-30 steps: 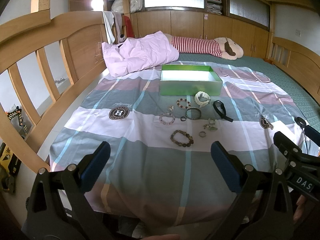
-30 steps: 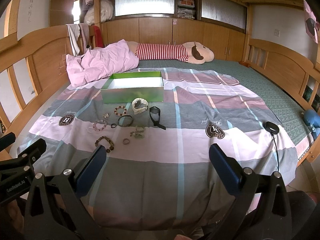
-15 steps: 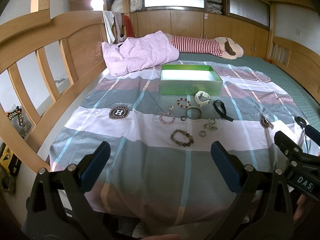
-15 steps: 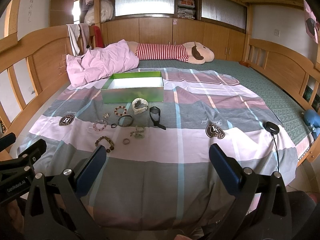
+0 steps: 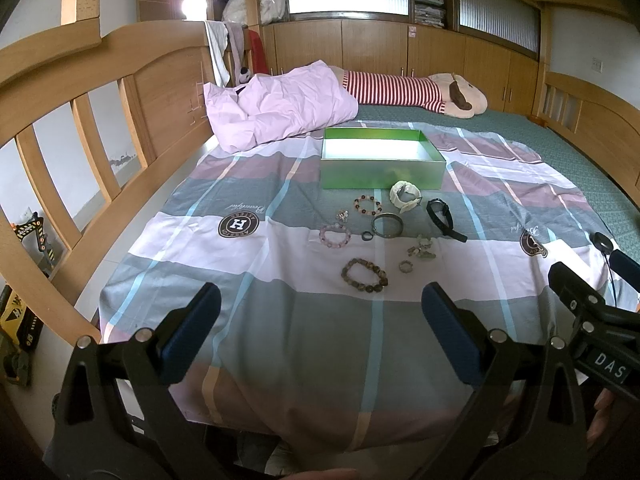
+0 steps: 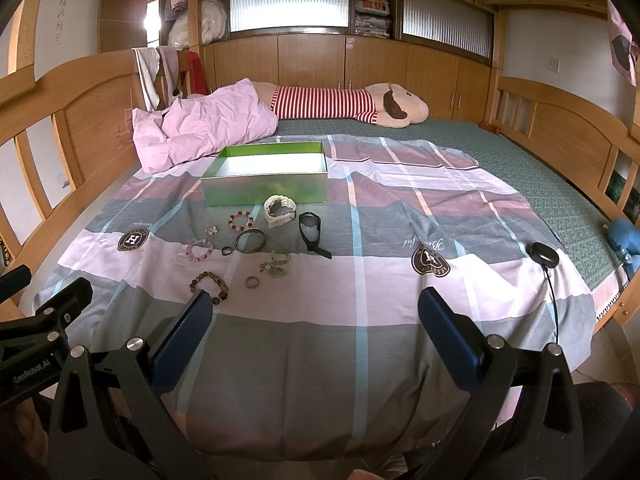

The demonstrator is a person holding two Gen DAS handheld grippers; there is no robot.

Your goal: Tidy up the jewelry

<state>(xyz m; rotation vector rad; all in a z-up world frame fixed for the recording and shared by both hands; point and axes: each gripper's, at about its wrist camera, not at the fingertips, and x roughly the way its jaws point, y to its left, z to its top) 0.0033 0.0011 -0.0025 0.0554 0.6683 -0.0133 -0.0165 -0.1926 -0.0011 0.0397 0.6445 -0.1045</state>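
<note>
An empty green box (image 5: 382,162) (image 6: 266,178) stands on the checked bedsheet. In front of it lie several pieces of jewelry: a white watch (image 5: 405,194) (image 6: 280,208), a black watch (image 5: 440,216) (image 6: 311,229), a dark bangle (image 5: 386,225) (image 6: 251,241), a pink bead bracelet (image 5: 335,236) (image 6: 199,249), a brown bead bracelet (image 5: 364,275) (image 6: 209,285), a red bead bracelet (image 5: 367,205), small rings and charms (image 5: 420,250). My left gripper (image 5: 318,332) and right gripper (image 6: 316,338) are both open and empty, held near the bed's foot, well short of the jewelry.
A pink duvet (image 5: 280,104) and a striped plush toy (image 5: 416,94) lie at the bed's head. Wooden rails (image 5: 80,148) (image 6: 560,136) run along both sides. A black puck on a cable (image 6: 544,258) lies at the sheet's right edge.
</note>
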